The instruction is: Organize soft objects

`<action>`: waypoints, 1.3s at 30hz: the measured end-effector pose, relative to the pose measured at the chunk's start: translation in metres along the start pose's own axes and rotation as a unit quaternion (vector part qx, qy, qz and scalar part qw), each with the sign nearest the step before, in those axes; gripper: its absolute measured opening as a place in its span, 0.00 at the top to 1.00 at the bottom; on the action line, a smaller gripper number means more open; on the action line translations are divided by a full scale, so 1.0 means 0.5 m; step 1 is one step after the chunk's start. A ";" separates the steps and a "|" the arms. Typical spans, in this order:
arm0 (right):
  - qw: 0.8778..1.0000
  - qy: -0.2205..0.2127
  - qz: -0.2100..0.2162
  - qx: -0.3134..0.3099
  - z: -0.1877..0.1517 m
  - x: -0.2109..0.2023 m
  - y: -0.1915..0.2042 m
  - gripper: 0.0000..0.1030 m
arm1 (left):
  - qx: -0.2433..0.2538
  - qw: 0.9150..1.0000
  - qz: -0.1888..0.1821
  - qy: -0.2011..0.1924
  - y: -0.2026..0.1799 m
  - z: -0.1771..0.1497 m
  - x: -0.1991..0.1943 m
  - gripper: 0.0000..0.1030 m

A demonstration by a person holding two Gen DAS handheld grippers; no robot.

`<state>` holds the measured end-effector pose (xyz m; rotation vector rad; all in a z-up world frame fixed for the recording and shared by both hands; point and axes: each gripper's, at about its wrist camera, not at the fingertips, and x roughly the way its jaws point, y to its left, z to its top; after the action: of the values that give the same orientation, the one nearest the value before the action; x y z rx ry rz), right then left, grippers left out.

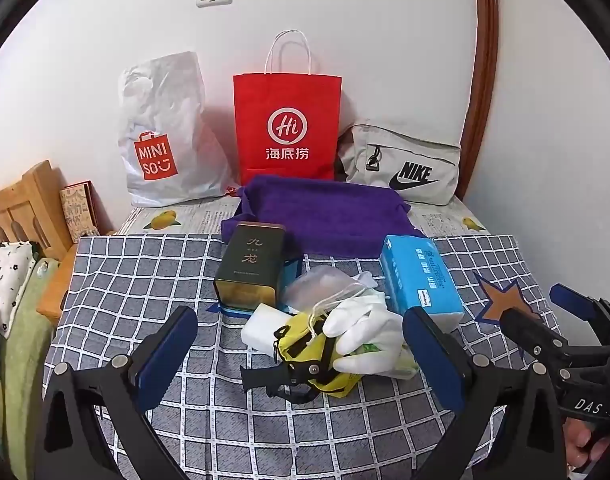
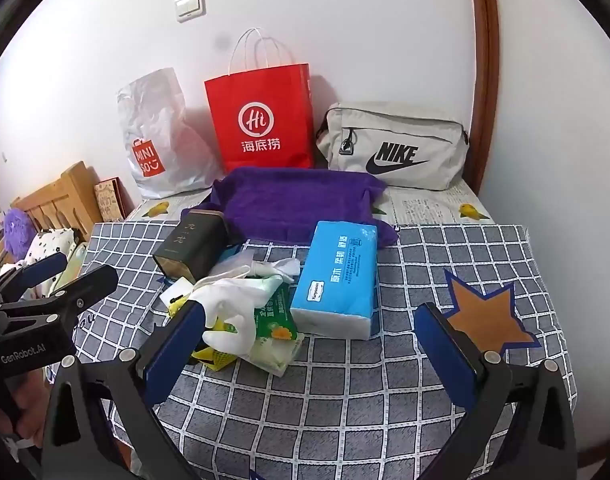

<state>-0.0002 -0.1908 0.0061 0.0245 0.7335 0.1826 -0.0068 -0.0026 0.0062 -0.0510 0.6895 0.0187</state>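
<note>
- A small heap of soft things lies on the checked cloth covering my desk, just in front of a dark green tin.
- In the heap, a white glove lies on top of a yellow pouch with black straps and a green-printed wipes packet; a clear plastic bag and a white sponge block are tucked beside the tin.
- A blue tissue pack lies just right of the heap.
- Behind the tin, a folded purple towel lies flat.
- Further behind the tin, against the wall, stand a white Miniso bag, a red paper bag and a grey Nike pouch.
- My left tool hangs over the heap, fingers spread wide, gripping nothing.
- My right tool is spread just as wide and empty, near the tissue pack.
</note>
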 end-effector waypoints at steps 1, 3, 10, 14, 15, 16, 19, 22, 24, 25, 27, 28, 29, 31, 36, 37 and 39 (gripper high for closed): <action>1.000 0.001 0.000 0.000 0.000 0.000 0.001 0.00 | 0.000 1.000 0.000 0.000 0.000 0.000 0.000 0.00; 1.000 0.001 -0.001 -0.001 0.001 -0.001 0.002 0.00 | -0.001 1.000 0.000 0.000 -0.001 -0.001 0.000 0.00; 1.000 0.000 -0.002 -0.005 0.000 -0.001 0.006 0.00 | -0.001 1.000 0.000 -0.002 -0.002 -0.001 -0.002 0.00; 1.000 -0.001 0.000 -0.005 0.001 -0.003 0.007 0.00 | -0.002 1.000 0.000 -0.003 -0.001 0.001 -0.004 0.00; 1.000 -0.002 -0.001 -0.004 0.000 -0.004 0.007 0.00 | -0.001 1.000 0.000 -0.004 0.000 -0.001 -0.005 0.00; 1.000 -0.003 -0.001 -0.003 0.001 -0.004 0.007 0.00 | -0.001 1.000 0.001 -0.004 0.000 0.000 -0.005 0.00; 1.000 -0.003 -0.001 -0.003 0.001 -0.005 0.007 0.00 | -0.001 1.000 0.000 -0.004 0.000 -0.001 -0.006 0.00; 1.000 -0.004 -0.001 -0.003 0.000 -0.007 0.009 0.00 | -0.004 1.000 0.001 -0.004 0.002 0.000 -0.008 0.00; 1.000 -0.004 0.000 -0.004 -0.001 -0.007 0.009 0.00 | -0.003 1.000 0.000 -0.004 0.003 0.000 -0.009 0.00; 1.000 -0.005 -0.001 -0.004 -0.001 -0.007 0.009 0.00 | -0.003 1.000 0.000 -0.005 0.003 0.000 -0.010 0.00; 1.000 -0.005 -0.001 -0.005 -0.001 -0.007 0.009 0.00 | -0.002 1.000 -0.002 -0.005 0.005 -0.001 -0.010 0.00; 1.000 -0.005 -0.001 -0.005 -0.002 -0.007 0.011 0.00 | -0.002 1.000 -0.002 -0.005 0.005 -0.001 -0.010 0.00; 1.000 -0.004 -0.002 -0.005 -0.001 -0.007 0.011 0.00 | -0.002 1.000 -0.001 -0.006 0.005 -0.001 -0.010 0.00; 1.000 -0.004 -0.002 -0.004 -0.001 -0.007 0.012 0.00 | -0.001 1.000 -0.002 -0.006 0.005 -0.001 -0.010 0.00; 1.000 -0.004 -0.002 -0.004 0.000 -0.006 0.014 0.00 | -0.001 1.000 -0.003 -0.006 0.006 -0.004 -0.008 0.00; 1.000 -0.004 -0.002 -0.005 -0.001 -0.006 0.014 0.00 | -0.002 1.000 -0.003 -0.006 0.006 -0.004 -0.008 0.00; 1.000 -0.004 -0.003 -0.004 -0.001 -0.006 0.014 0.00 | -0.002 1.000 -0.003 -0.006 0.007 -0.006 -0.008 0.00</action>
<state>-0.0038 -0.1846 0.0085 0.0158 0.7242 0.1798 -0.0117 0.0007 0.0062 -0.0580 0.6780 0.0140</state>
